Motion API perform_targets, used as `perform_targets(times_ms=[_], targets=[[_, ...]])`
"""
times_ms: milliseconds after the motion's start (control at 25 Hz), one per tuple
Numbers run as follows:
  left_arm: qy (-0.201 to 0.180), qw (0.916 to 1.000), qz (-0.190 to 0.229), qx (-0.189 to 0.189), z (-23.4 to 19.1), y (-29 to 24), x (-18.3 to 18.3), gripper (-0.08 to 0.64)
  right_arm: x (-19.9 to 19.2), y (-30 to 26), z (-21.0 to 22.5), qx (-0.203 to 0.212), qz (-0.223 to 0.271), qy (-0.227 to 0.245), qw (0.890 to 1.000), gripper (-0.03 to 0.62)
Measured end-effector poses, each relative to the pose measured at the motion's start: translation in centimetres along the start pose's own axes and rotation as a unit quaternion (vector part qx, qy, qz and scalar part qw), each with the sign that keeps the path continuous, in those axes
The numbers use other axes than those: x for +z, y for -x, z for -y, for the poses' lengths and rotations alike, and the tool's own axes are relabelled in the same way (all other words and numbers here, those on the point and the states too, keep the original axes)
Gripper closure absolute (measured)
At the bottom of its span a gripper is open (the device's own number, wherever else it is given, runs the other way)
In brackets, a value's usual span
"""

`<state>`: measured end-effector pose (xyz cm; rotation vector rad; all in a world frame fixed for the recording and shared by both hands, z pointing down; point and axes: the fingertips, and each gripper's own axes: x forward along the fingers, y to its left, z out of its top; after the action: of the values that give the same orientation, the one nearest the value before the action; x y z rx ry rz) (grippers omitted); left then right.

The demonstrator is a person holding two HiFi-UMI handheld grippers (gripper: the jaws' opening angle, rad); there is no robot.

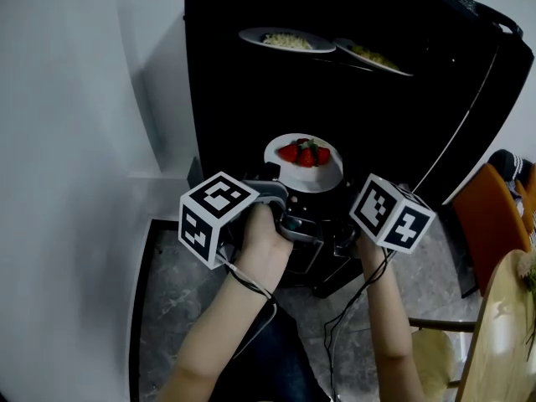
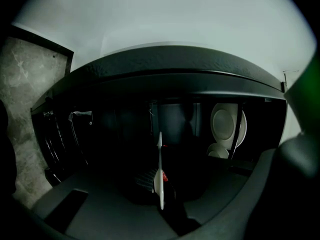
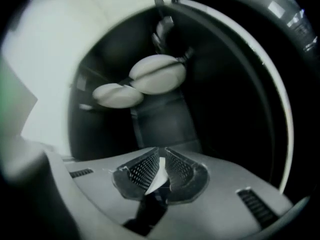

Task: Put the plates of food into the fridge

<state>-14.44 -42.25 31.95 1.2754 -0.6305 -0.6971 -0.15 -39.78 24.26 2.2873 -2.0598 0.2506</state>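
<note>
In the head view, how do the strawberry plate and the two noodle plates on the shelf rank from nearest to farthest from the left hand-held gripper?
1. Strawberry plate, gripped by the left hand-held gripper itself.
2. Left noodle plate, higher up in the fridge.
3. Right noodle plate, beside it, farther right.

The strawberry plate (image 1: 303,162) is white and round, with red berries heaped in the middle. It is held level at the mouth of the open black fridge (image 1: 226,99), its near rim pinched by the left gripper (image 2: 160,181) and the right gripper (image 3: 158,173). Higher up inside, a noodle plate (image 1: 285,38) of pale food, possibly noodles, lies beside a second plate (image 1: 374,56), which is slightly tilted.
</note>
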Motion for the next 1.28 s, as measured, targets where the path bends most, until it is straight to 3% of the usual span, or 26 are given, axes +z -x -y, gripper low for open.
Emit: perform_targets(times_ms=[80,200,320,560,1080,1200,1280], targets=[[0.0,1.0,-0.007,-0.002,0.1,-0.1,-0.1,0.54,-0.5,2.4,-2.7,0.086,0.008,0.003,0.996,0.553],[0.007,0.9999,-0.012,-0.01,0.1,-0.1,-0.1,0.54,-2.6,5.2,-5.9,0.202,-0.024,0.022,0.979,0.569],[0.009,0.9998,-0.011,-0.015,0.1,-0.2,0.0,0.54,-4.8,6.8,-7.6,0.255,-0.066,0.03,0.964,0.574],[0.008,0.9997,-0.014,-0.02,0.2,-0.6,-0.1,0.54,-6.9,5.3,-7.9,0.223,-0.088,0.085,0.967,0.577],[0.016,0.9966,-0.048,-0.064,0.9,-1.6,-0.2,0.534,-5.5,1.4,-6.6,0.199,-0.081,-0.015,0.977,0.577],[0.021,0.9963,-0.052,-0.065,0.8,-1.9,0.1,0.534,-5.8,0.6,-6.6,0.188,-0.087,-0.013,0.978,0.577],[0.021,0.9968,-0.049,-0.06,0.6,-1.9,0.1,0.534,-6.3,1.3,-7.4,0.202,-0.089,0.004,0.975,0.577]])
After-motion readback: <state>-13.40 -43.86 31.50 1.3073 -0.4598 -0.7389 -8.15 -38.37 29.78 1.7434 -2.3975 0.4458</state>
